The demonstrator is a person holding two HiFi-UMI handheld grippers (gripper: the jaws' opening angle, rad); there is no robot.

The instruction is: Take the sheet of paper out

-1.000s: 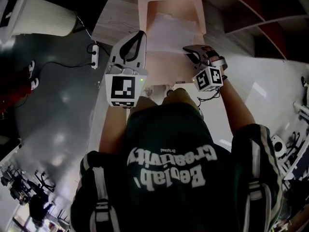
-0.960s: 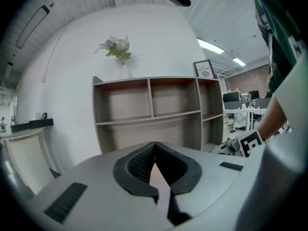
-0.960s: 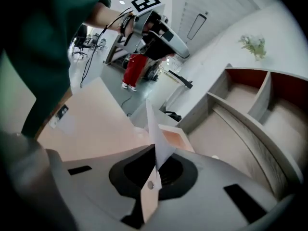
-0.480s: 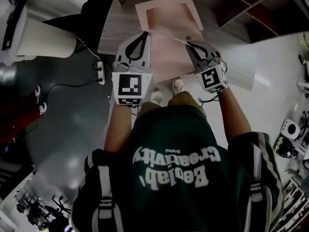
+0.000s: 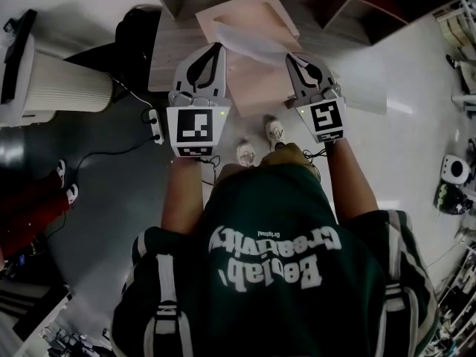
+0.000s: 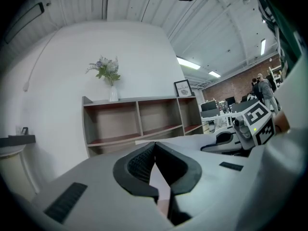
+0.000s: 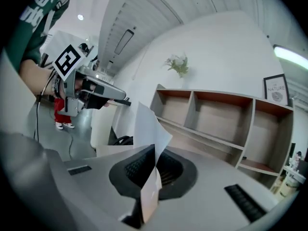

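The white sheet of paper [image 5: 253, 44] hangs in the air between my two grippers, above the open pink box [image 5: 277, 15] on the wooden table [image 5: 169, 47]. My left gripper [image 5: 218, 47] is shut on the sheet's left edge; in the left gripper view the jaws [image 6: 155, 147] meet, with a pale strip of paper showing below them. The right gripper [image 5: 291, 56] is shut on the right edge. In the right gripper view the sheet [image 7: 146, 124] stands up out of the closed jaws [image 7: 153, 150], bent at the top.
A pink board [image 5: 260, 88] lies on the table in front of the box. A brown shelf unit [image 6: 144, 124] stands against the wall, with a vase of flowers [image 6: 109, 76] on top. On the floor are a white ribbed cylinder [image 5: 56, 84] and a power strip [image 5: 155, 123].
Both grippers have risen and drawn toward me with the sheet, which has come up out of the pink box. The right gripper has rolled upright.
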